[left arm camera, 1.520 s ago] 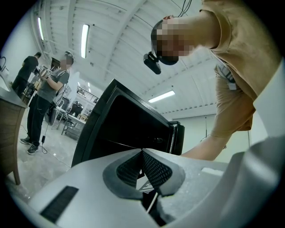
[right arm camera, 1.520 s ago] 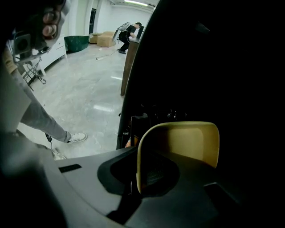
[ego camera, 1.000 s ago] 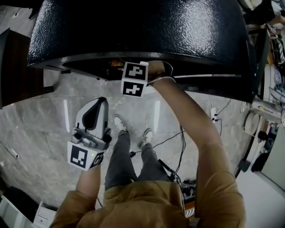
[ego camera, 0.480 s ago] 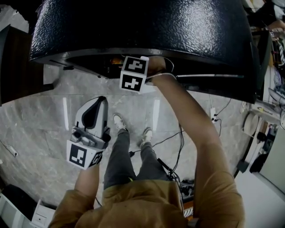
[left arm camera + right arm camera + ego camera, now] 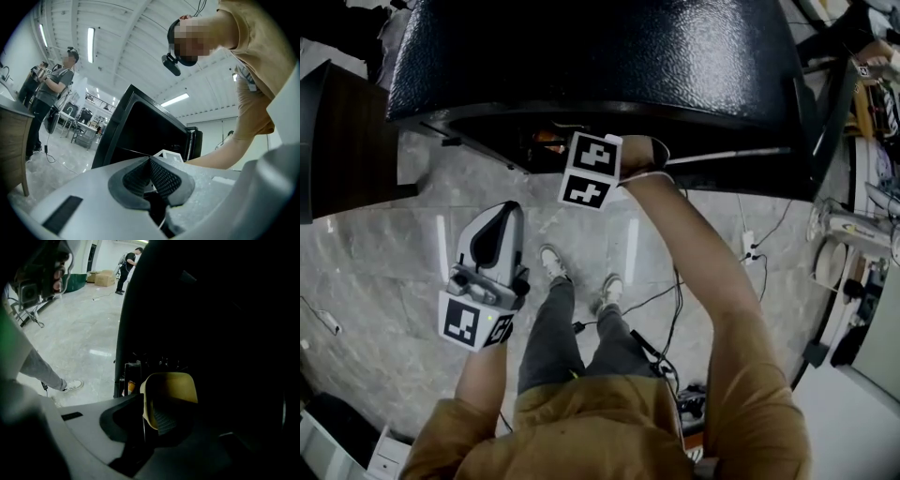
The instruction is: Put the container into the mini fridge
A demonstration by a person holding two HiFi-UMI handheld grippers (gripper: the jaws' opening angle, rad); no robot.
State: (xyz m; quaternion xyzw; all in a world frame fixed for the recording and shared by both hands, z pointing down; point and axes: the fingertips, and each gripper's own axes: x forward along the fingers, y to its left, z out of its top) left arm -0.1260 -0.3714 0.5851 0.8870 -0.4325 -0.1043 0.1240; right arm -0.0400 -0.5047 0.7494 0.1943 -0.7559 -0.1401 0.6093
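Right hand-held gripper (image 5: 149, 414) clamped on the wall of a pale yellow plastic container (image 5: 171, 387), probably just inside the mouth of the black pebble-textured mini fridge (image 5: 609, 56). Left hand-held gripper (image 5: 151, 174) closed, empty, low over grey marble floor (image 5: 394, 272). Interior dark: advance level, seat base before releasing.

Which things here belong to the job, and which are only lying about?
Job:
- yellow container, held in the right gripper
- black mini fridge

Lying about:
- floor cables
- cardboard boxes
- left gripper, shut and empty
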